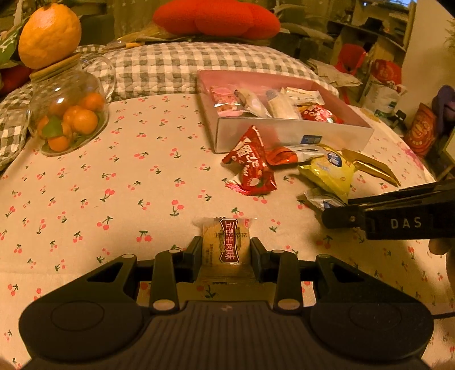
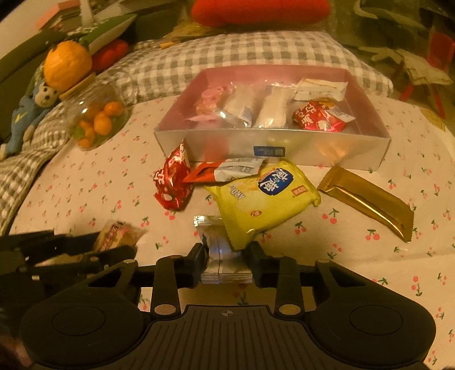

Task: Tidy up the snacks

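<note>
My left gripper [image 1: 226, 247] is shut on a small tan snack packet [image 1: 226, 244] with a dark red label, held above the cherry-print cloth. My right gripper [image 2: 227, 253] is shut on a silver foil packet [image 2: 217, 250] whose far end lies under a yellow snack bag [image 2: 264, 196]. A silver box [image 2: 273, 142] with a pink inside holds several wrapped snacks. In front of it lie a red packet [image 2: 172, 182], a red-and-white packet [image 2: 227, 170] and a gold bar [image 2: 366, 199]. The right gripper's fingers [image 1: 392, 210] enter the left wrist view from the right.
A glass jar [image 1: 68, 113] of small oranges with a large citrus fruit [image 1: 49, 34] on its lid stands at the left. A grey checked cushion [image 1: 184, 65] lies behind the box, a red cushion [image 1: 216, 17] beyond. A stuffed toy [image 2: 28, 113] lies far left.
</note>
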Demonstrator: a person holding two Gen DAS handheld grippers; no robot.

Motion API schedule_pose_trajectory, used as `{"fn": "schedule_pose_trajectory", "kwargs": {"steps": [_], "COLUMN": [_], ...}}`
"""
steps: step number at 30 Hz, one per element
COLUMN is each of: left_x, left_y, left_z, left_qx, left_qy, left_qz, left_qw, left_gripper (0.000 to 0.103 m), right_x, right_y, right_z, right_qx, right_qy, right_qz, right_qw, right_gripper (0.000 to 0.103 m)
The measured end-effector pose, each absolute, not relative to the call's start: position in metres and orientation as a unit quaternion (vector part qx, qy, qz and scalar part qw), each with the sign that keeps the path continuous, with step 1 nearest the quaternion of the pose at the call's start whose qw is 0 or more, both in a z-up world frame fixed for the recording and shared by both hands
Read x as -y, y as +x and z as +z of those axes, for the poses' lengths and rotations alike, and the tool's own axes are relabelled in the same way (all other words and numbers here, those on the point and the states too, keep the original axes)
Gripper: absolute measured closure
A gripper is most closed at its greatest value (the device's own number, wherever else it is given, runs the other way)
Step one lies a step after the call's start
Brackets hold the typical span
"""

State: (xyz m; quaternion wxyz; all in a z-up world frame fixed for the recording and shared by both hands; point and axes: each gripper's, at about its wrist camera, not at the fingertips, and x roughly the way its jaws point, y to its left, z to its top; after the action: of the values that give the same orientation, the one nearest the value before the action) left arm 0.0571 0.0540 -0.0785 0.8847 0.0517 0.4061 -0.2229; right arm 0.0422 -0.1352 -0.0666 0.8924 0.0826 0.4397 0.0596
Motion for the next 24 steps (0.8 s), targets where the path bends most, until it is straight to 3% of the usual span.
{"fn": "schedule_pose_trajectory", "kwargs": {"steps": [18,24], "left_x": [-0.051,-0.051], "left_y": [0.04,0.04], "left_z": [-0.083,-0.08], "left_qx": [-0.377,-0.381], "left_qy": [0.065,0.059], "left_qz": [-0.237,-0.235], "left_qw": [0.893,0.892], "left_gripper": [0.063,0.07], "right_x": [0.135,0.13], "right_y": [0.016,0.017], "right_z": [-0.071,-0.069], "right_qx": [-0.409,-0.415], "right_qy": [0.006,-0.007], "right_qz": [0.099,0.111], "right_qw": [0.907,0.903], "right_gripper": [0.067,0.075]}}
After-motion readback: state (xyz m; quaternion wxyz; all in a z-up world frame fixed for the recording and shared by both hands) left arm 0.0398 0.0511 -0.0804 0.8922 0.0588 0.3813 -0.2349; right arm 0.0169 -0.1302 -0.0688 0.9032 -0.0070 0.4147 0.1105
